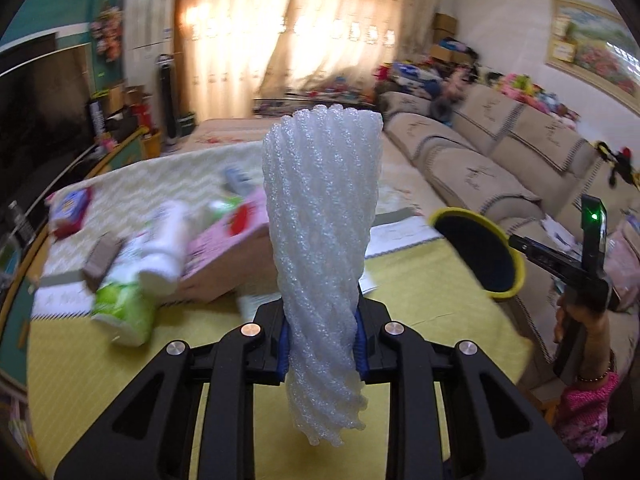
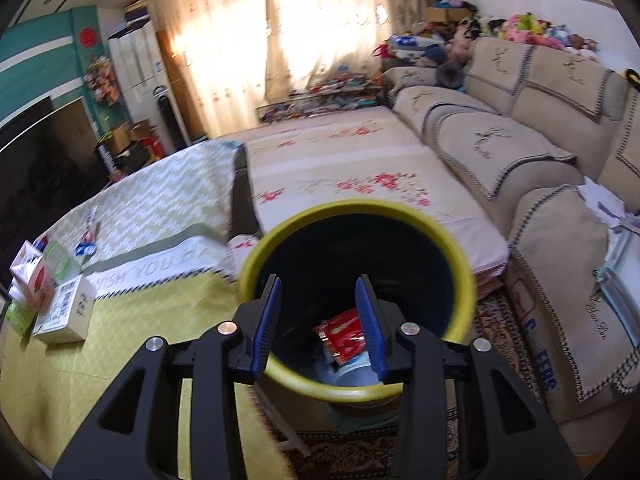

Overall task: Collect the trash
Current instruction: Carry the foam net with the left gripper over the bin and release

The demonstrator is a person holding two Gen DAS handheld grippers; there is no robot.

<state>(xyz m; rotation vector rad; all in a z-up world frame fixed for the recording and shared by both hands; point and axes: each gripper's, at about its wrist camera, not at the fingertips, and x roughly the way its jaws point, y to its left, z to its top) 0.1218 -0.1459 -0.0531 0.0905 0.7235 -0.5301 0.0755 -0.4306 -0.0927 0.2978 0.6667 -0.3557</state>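
Left gripper (image 1: 322, 354): my jaws are clenched on the white foam net sleeve (image 1: 322, 216), pinching its lower part; it stands upright and twisted above the tabletop (image 1: 120, 380).
Right gripper (image 2: 318, 328): my jaws grasp the near rim of the yellow-rimmed bin (image 2: 356, 390), one finger inside and one outside the wall, the bin tilted toward my camera.
Bin contents: a red wrapper (image 2: 342, 334) lying on pale trash at the bottom.
Bin, left view: seen to the right (image 1: 478, 252), apart from the sleeve.
Tabletop, left side: white bottle (image 1: 164, 248), green-label bottle (image 1: 124, 308), pink carton (image 1: 224, 240), all blurred.
Beyond: beige sofa (image 2: 500, 136), curtains (image 2: 248, 32).
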